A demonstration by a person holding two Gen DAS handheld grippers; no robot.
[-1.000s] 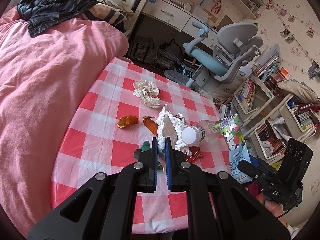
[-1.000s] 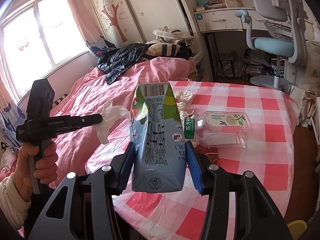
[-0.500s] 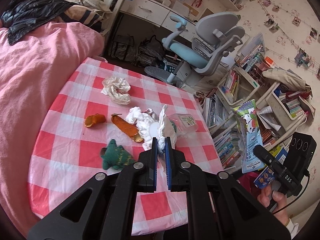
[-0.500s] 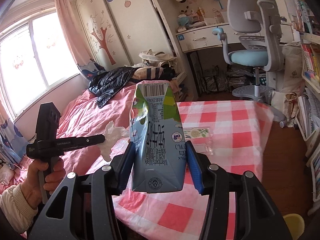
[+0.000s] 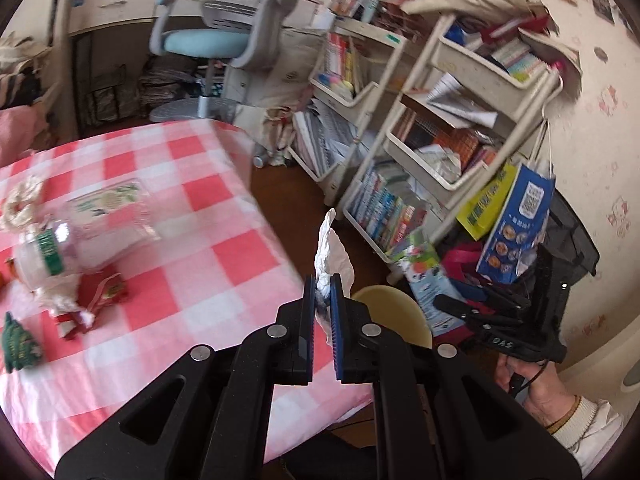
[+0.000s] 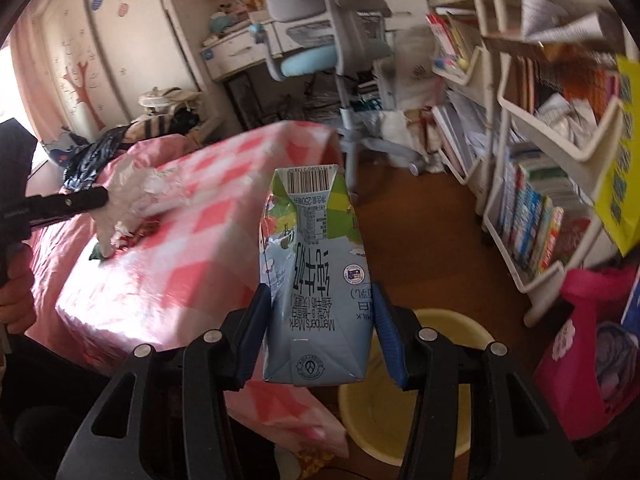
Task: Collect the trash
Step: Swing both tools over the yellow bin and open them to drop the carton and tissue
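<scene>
My left gripper [image 5: 323, 300] is shut on a crumpled white tissue [image 5: 330, 248], held past the table's right edge, above a yellow bin [image 5: 394, 310] on the floor. My right gripper [image 6: 318, 312] is shut on a blue and green milk carton [image 6: 316, 280], held over the same yellow bin [image 6: 452, 420]. The carton [image 5: 420, 272] and right gripper [image 5: 460, 308] also show in the left wrist view. The tissue [image 6: 128, 196] and left gripper [image 6: 68, 202] show at the left of the right wrist view.
The red-checked table [image 5: 208, 240] holds a clear plastic box [image 5: 116, 208], a plastic bottle [image 5: 40, 252], a red wrapper [image 5: 100, 292], a green toy [image 5: 16, 340] and crumpled paper [image 5: 20, 200]. A book cart [image 5: 448, 128], office chair [image 5: 224, 28] and pink bag [image 6: 592, 344] stand nearby.
Both grippers have swung right, off the table and toward the floor bin, each still holding its item. The yellow bin has come into view under them.
</scene>
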